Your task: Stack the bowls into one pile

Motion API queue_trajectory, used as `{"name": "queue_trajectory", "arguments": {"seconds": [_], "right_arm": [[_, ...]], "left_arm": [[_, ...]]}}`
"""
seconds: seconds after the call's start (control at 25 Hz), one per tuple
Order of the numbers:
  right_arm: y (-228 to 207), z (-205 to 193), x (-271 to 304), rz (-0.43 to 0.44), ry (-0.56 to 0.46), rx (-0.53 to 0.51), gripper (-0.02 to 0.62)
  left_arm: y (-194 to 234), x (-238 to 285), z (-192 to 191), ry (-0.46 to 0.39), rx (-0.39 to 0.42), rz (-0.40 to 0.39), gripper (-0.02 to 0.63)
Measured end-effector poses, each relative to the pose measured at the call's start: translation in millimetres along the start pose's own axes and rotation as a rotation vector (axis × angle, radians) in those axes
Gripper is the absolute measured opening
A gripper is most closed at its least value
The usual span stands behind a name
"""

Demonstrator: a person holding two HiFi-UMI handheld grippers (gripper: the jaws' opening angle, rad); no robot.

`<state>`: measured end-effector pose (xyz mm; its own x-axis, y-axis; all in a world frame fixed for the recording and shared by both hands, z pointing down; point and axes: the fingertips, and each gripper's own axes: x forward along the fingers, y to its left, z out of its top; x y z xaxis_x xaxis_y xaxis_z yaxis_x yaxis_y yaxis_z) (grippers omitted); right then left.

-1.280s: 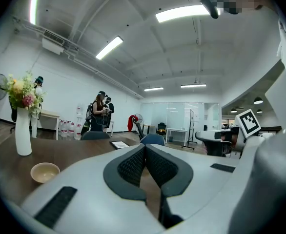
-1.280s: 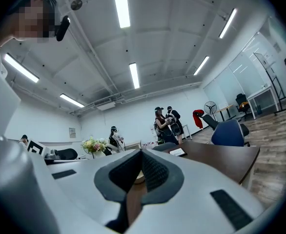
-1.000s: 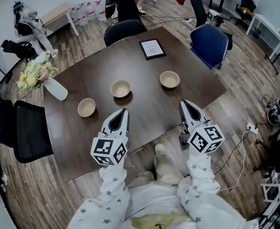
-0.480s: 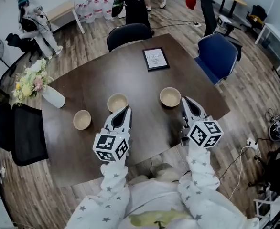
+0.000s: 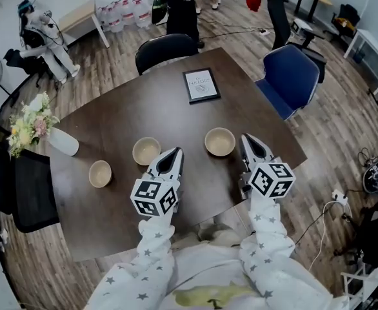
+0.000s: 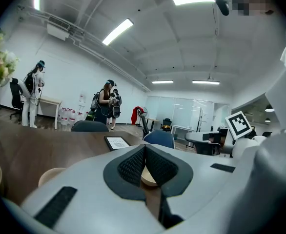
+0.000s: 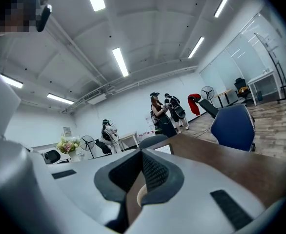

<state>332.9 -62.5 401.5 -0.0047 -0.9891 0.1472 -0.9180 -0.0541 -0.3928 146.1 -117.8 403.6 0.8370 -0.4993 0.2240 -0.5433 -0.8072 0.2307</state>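
Observation:
Three tan bowls stand apart on the dark table: a left bowl, a middle bowl and a right bowl. My left gripper is shut and empty, its tip just right of the middle bowl. My right gripper, also shut with nothing in it, points beside the right bowl's right rim. In the left gripper view the shut jaws partly hide a bowl, and another bowl lies to the left. The right gripper view shows its shut jaws over a bowl rim.
A framed card lies at the table's far side. A white vase of flowers stands at the left edge. A black chair, a blue chair and another black chair surround the table. People stand at the back.
Both grippers have moved forward from the table's near edge to beside the bowls. The bowls have not moved on the table.

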Motion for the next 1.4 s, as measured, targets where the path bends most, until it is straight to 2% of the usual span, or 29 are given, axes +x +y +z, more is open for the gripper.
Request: {"name": "queue_trajectory", "arguments": {"seconds": [0.2, 0.52, 0.68, 0.8, 0.96, 1.4], "right_arm": [[-21.5, -18.3, 31.9, -0.03, 0.084, -0.014, 0.021], [-46.2, -53.3, 51.8, -0.108, 0.195, -0.054, 0.023], [-55.9, -74.0, 61.0, -0.12, 0.26, -0.018, 0.025], [-68.7, -87.6, 68.8, -0.156, 0.303, 0.007, 0.107], [-74.8, -108.1, 76.7, -0.19, 0.352, 0.027, 0.147], [-95.3, -141.3, 82.9, -0.218, 0.452, 0.101, 0.149]], "left_arm": [[4.1, 27.1, -19.3, 0.081, 0.024, -0.028, 0.026], [11.2, 48.9, -53.7, 0.18, -0.028, -0.051, 0.026], [11.4, 60.5, -69.7, 0.218, -0.047, -0.065, 0.025], [9.6, 71.8, -79.0, 0.239, -0.057, -0.083, 0.025], [12.3, 76.7, -91.2, 0.27, -0.071, -0.095, 0.026], [4.6, 83.3, -116.3, 0.318, -0.104, -0.093, 0.025]]}}
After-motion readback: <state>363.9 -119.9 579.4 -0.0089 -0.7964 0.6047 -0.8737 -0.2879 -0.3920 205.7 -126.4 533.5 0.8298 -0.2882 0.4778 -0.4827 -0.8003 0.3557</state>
